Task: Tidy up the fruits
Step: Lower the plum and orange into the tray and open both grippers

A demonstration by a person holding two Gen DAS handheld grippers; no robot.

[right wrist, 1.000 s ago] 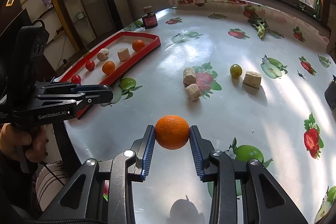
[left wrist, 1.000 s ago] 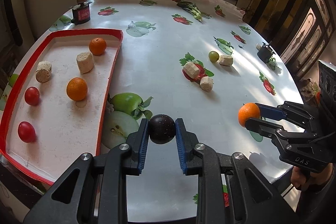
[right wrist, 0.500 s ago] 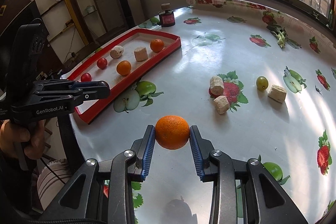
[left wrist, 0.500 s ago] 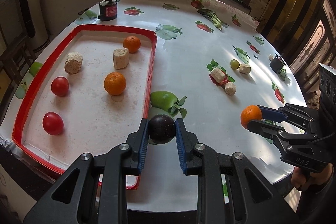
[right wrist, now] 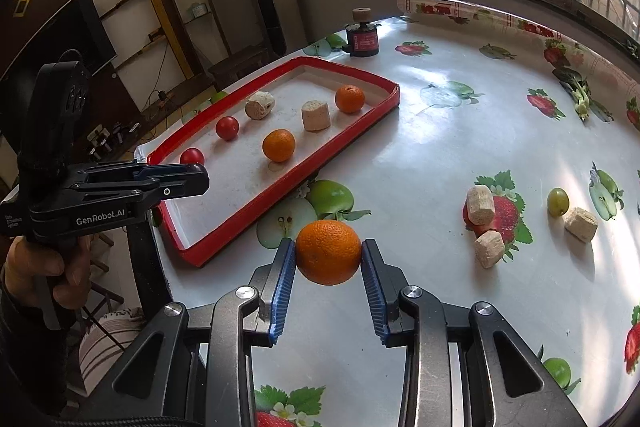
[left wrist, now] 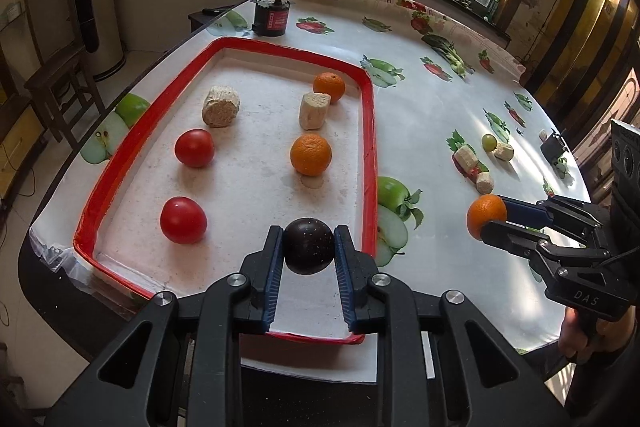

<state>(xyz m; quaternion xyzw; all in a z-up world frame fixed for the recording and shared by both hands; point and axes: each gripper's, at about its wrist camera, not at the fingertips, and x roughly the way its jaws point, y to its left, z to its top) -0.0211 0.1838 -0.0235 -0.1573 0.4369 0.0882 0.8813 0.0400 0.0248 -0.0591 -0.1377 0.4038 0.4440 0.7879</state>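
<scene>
My left gripper (left wrist: 308, 247) is shut on a dark plum (left wrist: 308, 245) and holds it above the near end of the red-rimmed tray (left wrist: 369, 131). The tray holds two tomatoes (left wrist: 183, 220), two oranges (left wrist: 311, 155) and two beige chunks (left wrist: 221, 105). My right gripper (right wrist: 328, 253) is shut on an orange (right wrist: 328, 251) above the table, right of the tray (right wrist: 280, 195). In the left wrist view this gripper and its orange (left wrist: 486, 211) hang to the right. A green grape (right wrist: 557, 201) lies on the table.
Three beige chunks (right wrist: 480, 203) lie on the fruit-print tablecloth near the grape. A dark jar with a cork lid (left wrist: 273, 14) stands behind the tray. A small dark object (left wrist: 553, 147) sits at the far right. The table edge runs close under both grippers.
My left gripper has carried the plum leftwards, from over the tablecloth to over the tray's near end. My right gripper has moved a little towards the tray with the orange.
</scene>
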